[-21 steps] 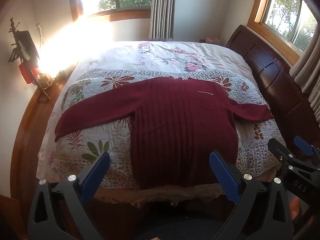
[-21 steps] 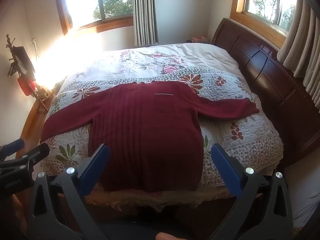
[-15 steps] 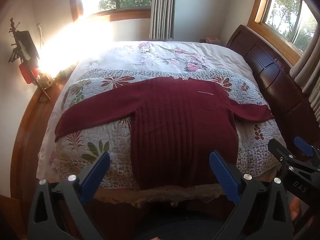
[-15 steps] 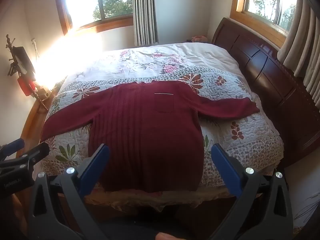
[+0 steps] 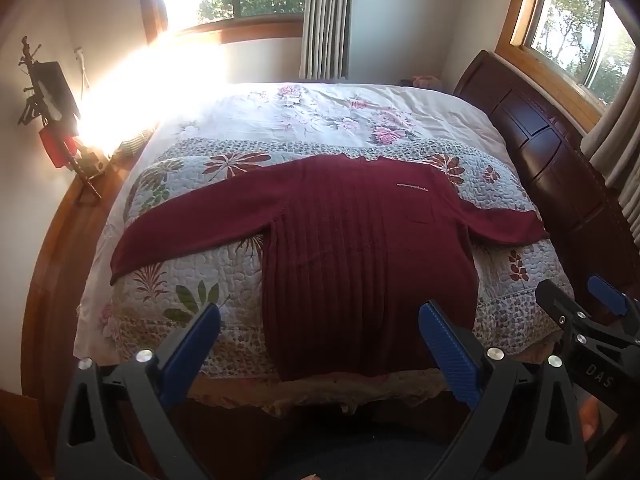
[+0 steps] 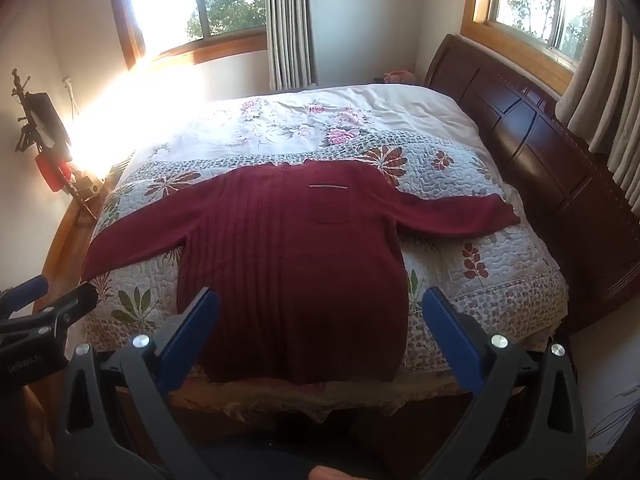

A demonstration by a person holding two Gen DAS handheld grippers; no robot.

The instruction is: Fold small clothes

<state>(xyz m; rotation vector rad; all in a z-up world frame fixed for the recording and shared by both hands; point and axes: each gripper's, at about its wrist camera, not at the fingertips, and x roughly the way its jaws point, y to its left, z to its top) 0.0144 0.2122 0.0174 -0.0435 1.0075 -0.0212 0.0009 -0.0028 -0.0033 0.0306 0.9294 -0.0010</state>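
Both grippers hovered spread and empty: left gripper [image 5: 319,338], right gripper [image 6: 320,322]. At twelve o'clock the maroon sweater [image 6: 288,264] lay flat on the quilt [image 6: 480,280]. Pinching each cuff cleanly would fold the sleeves best.

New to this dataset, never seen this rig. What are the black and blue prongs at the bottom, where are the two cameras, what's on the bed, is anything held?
No robot arm here: a person holds a handheld gripper in each hand, each carrying a fisheye camera that looks forward along its two fingers. One picture comes from the left gripper, the other from the right gripper; each view also catches the other gripper at its edge. The blue-padded prongs are the fingers, spread wide. Both grippers are open, hold nothing, and hover short of the bed. A dark red sweater lies flat, sleeves spread, on the floral quilt, unfolded.
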